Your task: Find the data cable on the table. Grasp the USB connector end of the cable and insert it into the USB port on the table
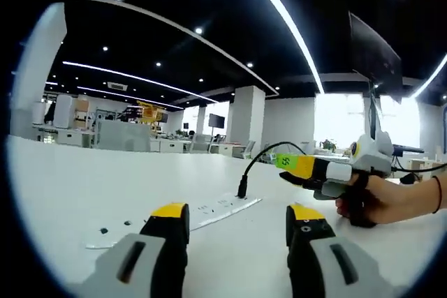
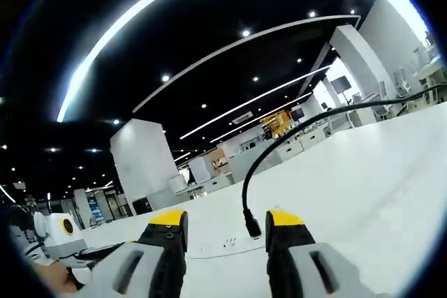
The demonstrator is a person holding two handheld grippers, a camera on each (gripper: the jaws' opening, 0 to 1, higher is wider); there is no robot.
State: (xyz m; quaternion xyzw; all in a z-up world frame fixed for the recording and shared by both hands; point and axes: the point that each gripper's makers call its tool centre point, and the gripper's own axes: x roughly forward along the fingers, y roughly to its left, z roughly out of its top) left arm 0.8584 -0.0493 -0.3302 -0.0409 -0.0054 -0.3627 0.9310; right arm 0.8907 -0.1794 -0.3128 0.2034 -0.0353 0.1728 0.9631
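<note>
USB conn (image 1: 243,188) in strip (image 1: 209,213) | seated? can't tell | cable (image 2: 244,197) end cut off

One cable (image 1: 244,185), one power strip (image 1: 213,213), one table (image 1: 70,186).

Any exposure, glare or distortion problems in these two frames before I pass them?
Left gripper view: windows blown out to white, ceiling strips bowed by the fisheye, cable and right gripper sharp. Right gripper view: horizon rolled steeply, ceiling dark, connector sharp between the open jaws, table evenly lit.
</note>
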